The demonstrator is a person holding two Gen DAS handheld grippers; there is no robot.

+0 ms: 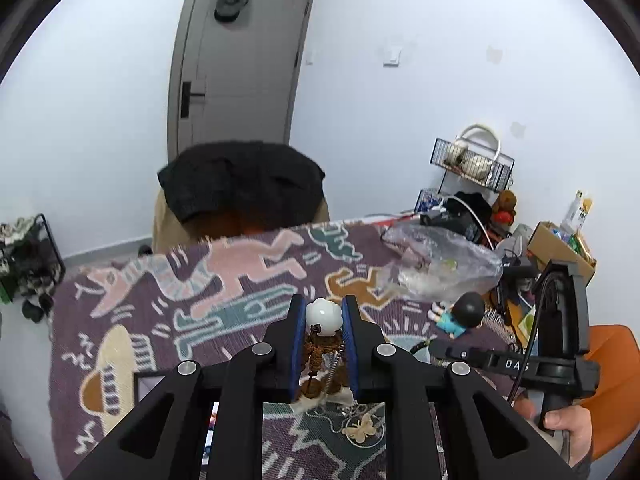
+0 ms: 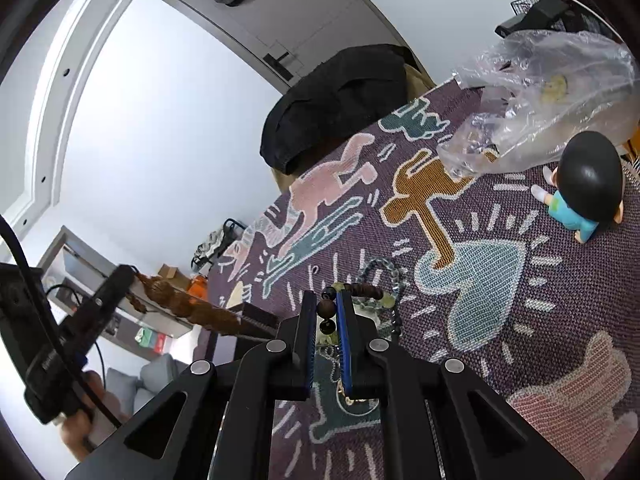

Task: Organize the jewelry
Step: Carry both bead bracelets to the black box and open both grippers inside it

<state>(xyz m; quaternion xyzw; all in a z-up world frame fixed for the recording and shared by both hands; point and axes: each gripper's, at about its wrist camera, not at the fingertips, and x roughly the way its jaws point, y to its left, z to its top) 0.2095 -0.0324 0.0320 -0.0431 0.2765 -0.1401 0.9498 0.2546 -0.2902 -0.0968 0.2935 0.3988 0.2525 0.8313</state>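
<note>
My left gripper (image 1: 323,312) is shut on a white bead charm (image 1: 323,315) with a brown knotted cord and tassel (image 1: 320,354) hanging below it, held above the patterned cloth (image 1: 168,320). The same brown tassel piece (image 2: 188,306) shows at the left of the right wrist view, under the left gripper's body. My right gripper (image 2: 325,306) is shut on a dark wooden bead bracelet (image 2: 362,291), lifted a little over the cloth (image 2: 500,320). A pale blue-green chain bracelet (image 2: 386,270) lies just beyond it. A butterfly pendant necklace (image 1: 362,428) lies on the cloth below the left gripper.
A crumpled clear plastic bag (image 1: 440,264) and a black-haired figurine (image 1: 460,314) sit at the right of the table. A chair with a black garment (image 1: 240,184) stands behind the table. Clutter, a wire rack (image 1: 472,160) and a cardboard box (image 1: 560,248) fill the far right.
</note>
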